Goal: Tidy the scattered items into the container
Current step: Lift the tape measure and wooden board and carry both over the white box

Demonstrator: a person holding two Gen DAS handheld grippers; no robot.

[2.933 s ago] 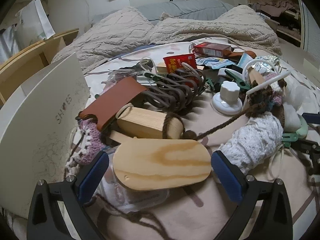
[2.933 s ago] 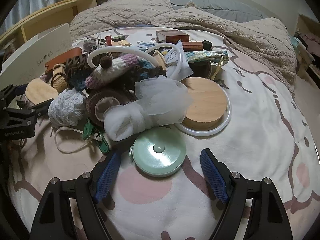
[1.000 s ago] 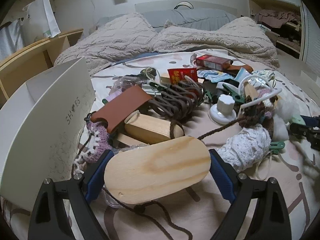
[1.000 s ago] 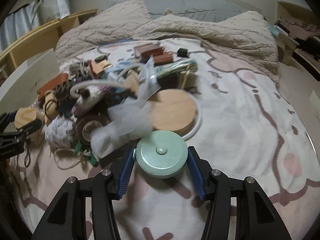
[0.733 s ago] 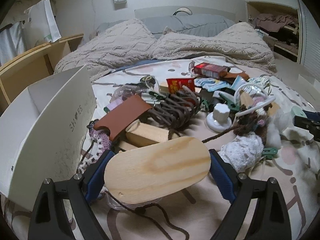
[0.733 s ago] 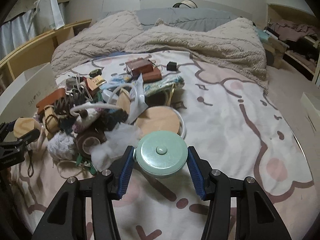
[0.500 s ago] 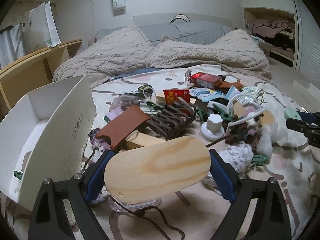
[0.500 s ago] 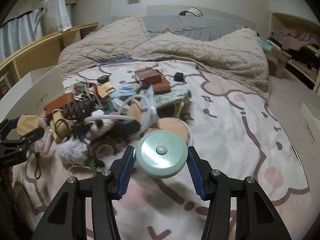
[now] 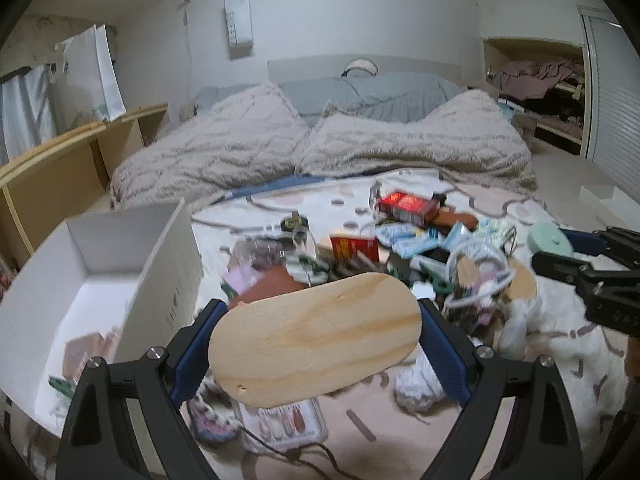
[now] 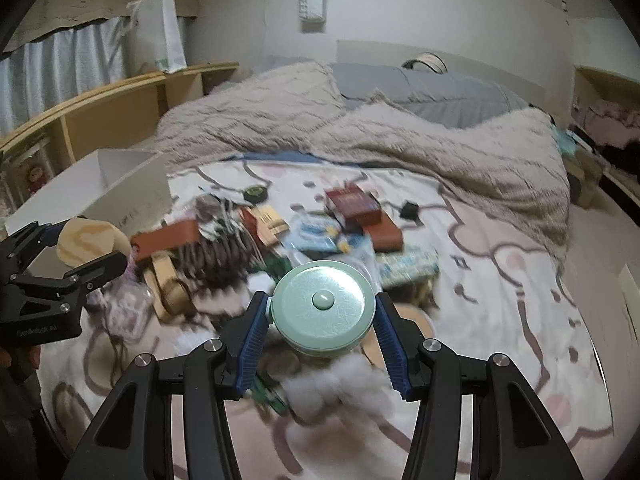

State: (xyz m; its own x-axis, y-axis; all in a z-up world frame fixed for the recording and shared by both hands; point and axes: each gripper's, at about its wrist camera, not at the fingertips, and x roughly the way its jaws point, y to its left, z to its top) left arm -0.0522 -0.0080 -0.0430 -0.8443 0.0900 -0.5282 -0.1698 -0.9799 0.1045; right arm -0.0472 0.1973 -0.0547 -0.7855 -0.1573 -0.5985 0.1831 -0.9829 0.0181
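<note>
The left gripper pinches the wooden board nearest the white box lying left, while the right gripper pinches the green tape measure.

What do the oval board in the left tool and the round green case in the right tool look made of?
Oval board: pale unfinished wood, judging by visible grain and a small knot mark. Round green case: probably matte plastic; smooth mint surface, molded centre button, faint scuffs.

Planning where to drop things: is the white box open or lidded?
Open. The white box has no lid; its inside walls and a few items on its floor show.
</note>
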